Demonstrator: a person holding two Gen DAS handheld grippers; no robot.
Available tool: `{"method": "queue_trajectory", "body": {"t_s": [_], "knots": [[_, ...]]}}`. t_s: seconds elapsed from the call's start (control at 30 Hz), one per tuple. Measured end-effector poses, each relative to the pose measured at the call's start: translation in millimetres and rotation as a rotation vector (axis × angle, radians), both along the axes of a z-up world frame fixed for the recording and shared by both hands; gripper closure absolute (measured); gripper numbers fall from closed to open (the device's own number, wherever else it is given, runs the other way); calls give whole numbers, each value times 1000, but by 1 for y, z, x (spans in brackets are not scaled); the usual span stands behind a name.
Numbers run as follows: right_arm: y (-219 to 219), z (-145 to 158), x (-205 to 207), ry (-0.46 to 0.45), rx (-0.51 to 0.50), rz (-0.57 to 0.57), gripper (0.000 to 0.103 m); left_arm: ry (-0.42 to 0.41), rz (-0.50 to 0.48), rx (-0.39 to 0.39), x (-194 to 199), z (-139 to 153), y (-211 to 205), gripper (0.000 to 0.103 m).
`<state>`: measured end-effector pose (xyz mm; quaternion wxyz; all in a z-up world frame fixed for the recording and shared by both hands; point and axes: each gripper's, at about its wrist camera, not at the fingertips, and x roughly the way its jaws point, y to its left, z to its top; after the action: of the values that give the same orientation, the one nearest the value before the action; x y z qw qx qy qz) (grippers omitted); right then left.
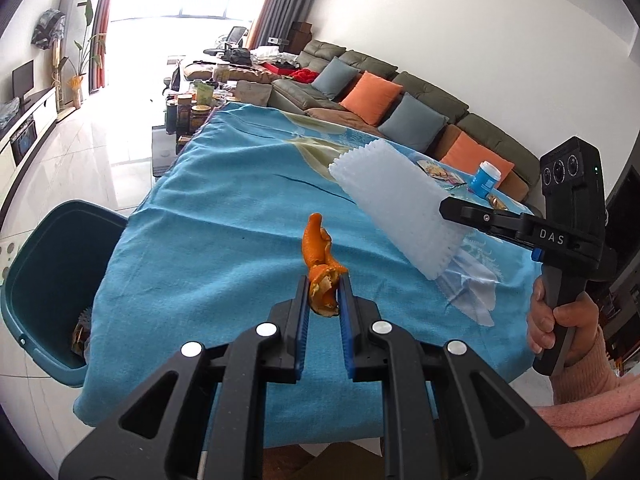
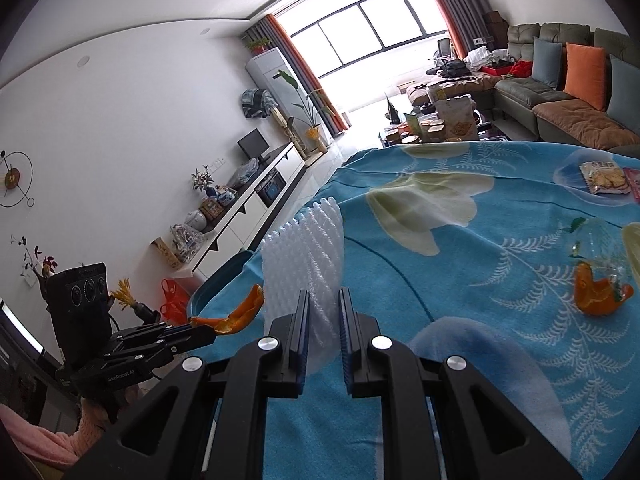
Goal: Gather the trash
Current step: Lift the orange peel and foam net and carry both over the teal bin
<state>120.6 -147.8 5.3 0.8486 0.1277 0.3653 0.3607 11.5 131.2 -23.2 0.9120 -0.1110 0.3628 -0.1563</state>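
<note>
Left wrist view: the left gripper (image 1: 324, 284) is clamped on one curl of orange peel (image 1: 322, 258) above the blue cloth (image 1: 208, 240), with the teal bin (image 1: 36, 280) just off the table edge. Peel looks light, bendy, easy to pinch.

Right wrist view: the right gripper (image 2: 324, 300) pinches one white foam net (image 2: 308, 256), soft and squashy, so grab an edge. One more peel piece (image 2: 596, 294) sits on the cloth.
</note>
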Motion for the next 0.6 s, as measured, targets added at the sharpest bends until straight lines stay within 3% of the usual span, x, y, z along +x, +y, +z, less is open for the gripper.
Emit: {"method": "queue_trajectory", "body": {"t_s": [0.6], "knots": [[85,6,6,15,-32,164,90,-28,194,3,-32,9,77,89]]}}
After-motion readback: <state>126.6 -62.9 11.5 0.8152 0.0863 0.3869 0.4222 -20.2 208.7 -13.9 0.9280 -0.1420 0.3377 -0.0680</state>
